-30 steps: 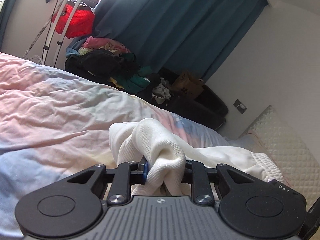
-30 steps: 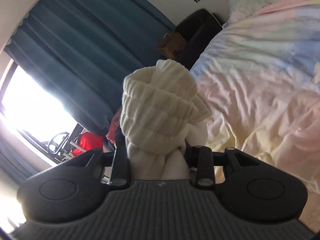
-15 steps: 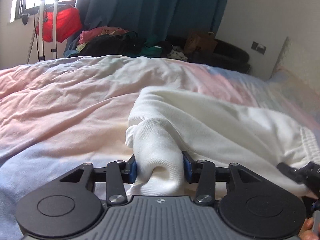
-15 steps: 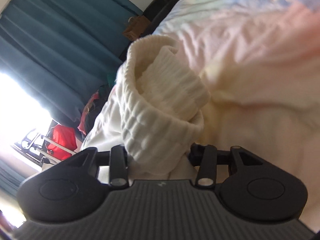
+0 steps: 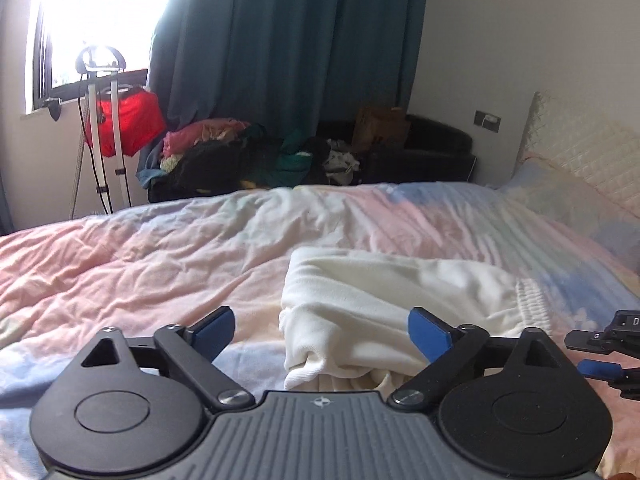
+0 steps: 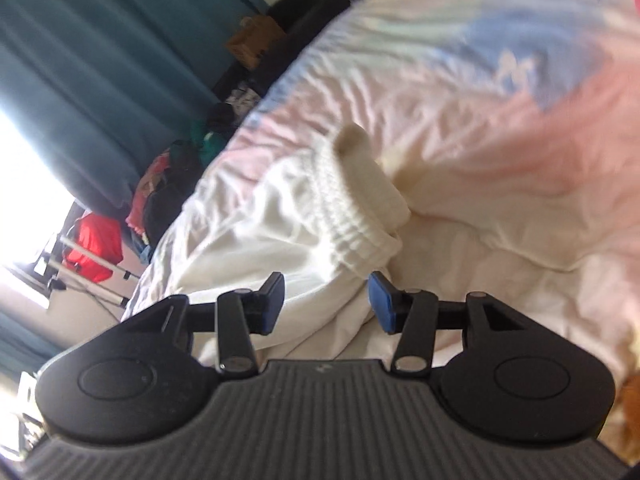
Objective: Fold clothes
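A white garment (image 5: pixel 380 300) with a ribbed elastic waistband (image 6: pixel 352 216) lies folded on the pink and blue duvet (image 5: pixel 160 264). My left gripper (image 5: pixel 322 332) hovers just over its near end, jaws opening wide. The blue pads (image 5: pixel 212 330) stand clear of the cloth on both sides. My right gripper (image 6: pixel 326 304) is at the waistband end with its jaws partly apart. Cloth lies loose in the gap and neither pad (image 6: pixel 380 304) presses on it. A bit of the right gripper (image 5: pixel 600 350) shows at the right edge of the left wrist view.
Past the far side of the bed lies a heap of clothes (image 5: pixel 240 156) beside a red bag on a white stand (image 5: pixel 128 128). A teal curtain (image 5: pixel 288 40), a cardboard box (image 5: pixel 380 128) and a dark seat (image 5: pixel 436 140) stand behind. A quilted headboard (image 5: pixel 580 152) is at right.
Both grippers held the white garment up off the bed; both have let go of it. It now lies flat on the duvet, and the left jaws have spread wide.
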{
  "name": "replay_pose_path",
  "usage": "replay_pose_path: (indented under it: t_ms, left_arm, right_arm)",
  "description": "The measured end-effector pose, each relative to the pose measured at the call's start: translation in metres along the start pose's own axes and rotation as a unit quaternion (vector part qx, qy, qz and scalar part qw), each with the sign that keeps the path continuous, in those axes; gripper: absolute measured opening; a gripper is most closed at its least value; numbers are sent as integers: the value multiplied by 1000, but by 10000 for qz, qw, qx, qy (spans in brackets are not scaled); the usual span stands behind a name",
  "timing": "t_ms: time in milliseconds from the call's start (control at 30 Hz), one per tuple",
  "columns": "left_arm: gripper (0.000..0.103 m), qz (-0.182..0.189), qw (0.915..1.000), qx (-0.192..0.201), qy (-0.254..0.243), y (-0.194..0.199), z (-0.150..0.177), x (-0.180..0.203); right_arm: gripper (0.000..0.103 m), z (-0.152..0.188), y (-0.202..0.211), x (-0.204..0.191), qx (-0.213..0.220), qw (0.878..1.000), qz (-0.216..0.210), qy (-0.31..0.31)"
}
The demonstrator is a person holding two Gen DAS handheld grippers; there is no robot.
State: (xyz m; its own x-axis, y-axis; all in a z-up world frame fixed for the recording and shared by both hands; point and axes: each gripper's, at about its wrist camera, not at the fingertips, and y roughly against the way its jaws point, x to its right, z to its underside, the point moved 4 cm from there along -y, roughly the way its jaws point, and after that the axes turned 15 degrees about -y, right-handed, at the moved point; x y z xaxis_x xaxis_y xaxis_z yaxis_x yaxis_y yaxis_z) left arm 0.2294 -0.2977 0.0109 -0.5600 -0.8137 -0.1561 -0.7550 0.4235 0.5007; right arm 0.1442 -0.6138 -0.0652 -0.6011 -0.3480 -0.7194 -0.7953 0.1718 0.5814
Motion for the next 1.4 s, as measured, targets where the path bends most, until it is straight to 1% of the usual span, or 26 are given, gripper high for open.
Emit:
replay_pose_path:
  t_ms: [100, 133, 167, 200, 233, 267, 367, 433, 500, 600, 733, 833, 933, 1033, 1133, 1200, 1267, 1400]
  left_arm:
    - [103, -212, 9993, 285, -143, 56, -17, 2]
    - [103, -265, 9988, 364, -186, 75, -20, 3]
    - [103, -277, 9984, 447, -214, 93, -23, 4]
    - [103, -263, 9981, 507, -240, 108, -25, 4]
    - [103, -245, 9978, 542, -276, 123, -26, 5]
    - [103, -237, 9976, 566, -308, 140, -27, 6]
    - [103, -237, 9968, 725, -244, 183, -25, 4]
    - [103, -203, 9961, 839, -173, 208, -21, 2]
    - [103, -175, 9952, 950, -127, 230, -14, -1]
    - [103, -189, 9941, 1063, -111, 256, 0, -2]
    - [103, -223, 9911, 1304, -134, 286, 21, -1]
    - [103, -361, 9893, 1387, -258, 299, 35, 3]
    - [103, -363, 9892, 1386, -318, 303, 50, 6]
    - [103, -312, 9901, 1343, -255, 300, 62, 4]
    - [103, -282, 9893, 1388, -343, 293, 72, 3]
    - [103, -266, 9889, 1404, -409, 288, 79, 4]
    - [103, -280, 9896, 1366, -360, 280, 87, 4]
    - [103, -305, 9906, 1290, -340, 269, 99, 7]
  right_arm:
    - [51, 7, 45, -26, 232, 9979, -84, 601]
    - [57, 10, 60, -35, 310, 9962, -107, 802]
    - [67, 14, 75, -43, 389, 9942, -134, 998]
    - [71, 18, 89, -49, 455, 9922, -191, 1145]
    - [82, 22, 103, -55, 526, 9899, -293, 1285]
    - [88, 27, 118, -62, 598, 9872, -401, 1424]
    - [86, 45, 157, -79, 734, 9783, -586, 1847]
    - [86, 59, 180, -86, 788, 9714, -850, 2072]
    - [86, 77, 206, -92, 1019, 9618, -951, 2357]
    - [86, 100, 231, -94, 1172, 9488, -1141, 2701]
    - [86, 123, 251, -88, 1306, 9415, -1263, 2837]
    - [86, 138, 256, -80, 1456, 9360, -1255, 2948]
    - [86, 152, 259, -69, 1669, 9288, -1296, 3044]
    - [86, 165, 253, -55, 1839, 9219, -1256, 3170]
    - [86, 170, 241, -40, 1903, 9233, -1073, 3159]
    - [86, 173, 235, -31, 1997, 9196, -1039, 3220]
    - [86, 174, 227, -21, 2024, 9184, -969, 3259]
    - [86, 176, 208, -2, 1862, 9267, -824, 3159]
